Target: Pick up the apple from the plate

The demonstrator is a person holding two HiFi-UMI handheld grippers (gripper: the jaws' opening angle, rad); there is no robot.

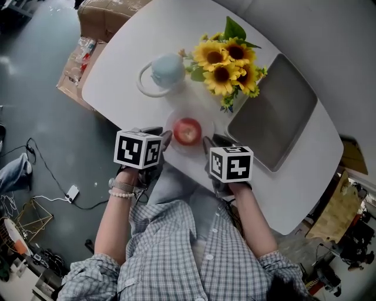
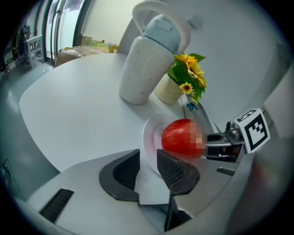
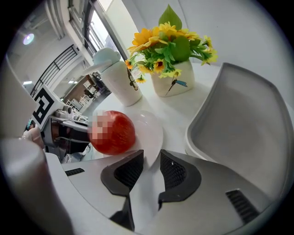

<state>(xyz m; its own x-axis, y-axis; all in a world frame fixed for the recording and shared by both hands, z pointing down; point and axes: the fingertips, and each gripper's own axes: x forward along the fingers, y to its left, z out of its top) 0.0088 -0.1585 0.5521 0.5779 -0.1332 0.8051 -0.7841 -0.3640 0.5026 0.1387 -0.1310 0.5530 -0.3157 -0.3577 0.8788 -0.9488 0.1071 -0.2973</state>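
Observed red apple [image 1: 187,130] seated on white plate [image 1: 206,126] at frame centre, flanked by left gripper [image 2: 148,158] and right gripper [image 3: 151,160], jaws narrowly parted, empty; judged necessary to widen one before straddling fruit's girth.

Head view: marker cubes [image 1: 138,149] cover most of left hand-held gripper [image 1: 163,140] and right hand-held gripper [image 1: 210,144]; jaw gap unreadable there. Sunflowers [image 1: 228,62] hide vase [image 3: 172,82] in this view. Tabletop [image 1: 147,35] and box [image 1: 103,17] cut by top edge. Floor clutter [image 1: 26,235] too small to identify.

Both gripper views: one side of apple [image 2: 177,137] blurred.

Left gripper view: jug [image 2: 144,64] covers part of vase.

Right gripper view: tray [image 3: 243,133] runs out at right rim.
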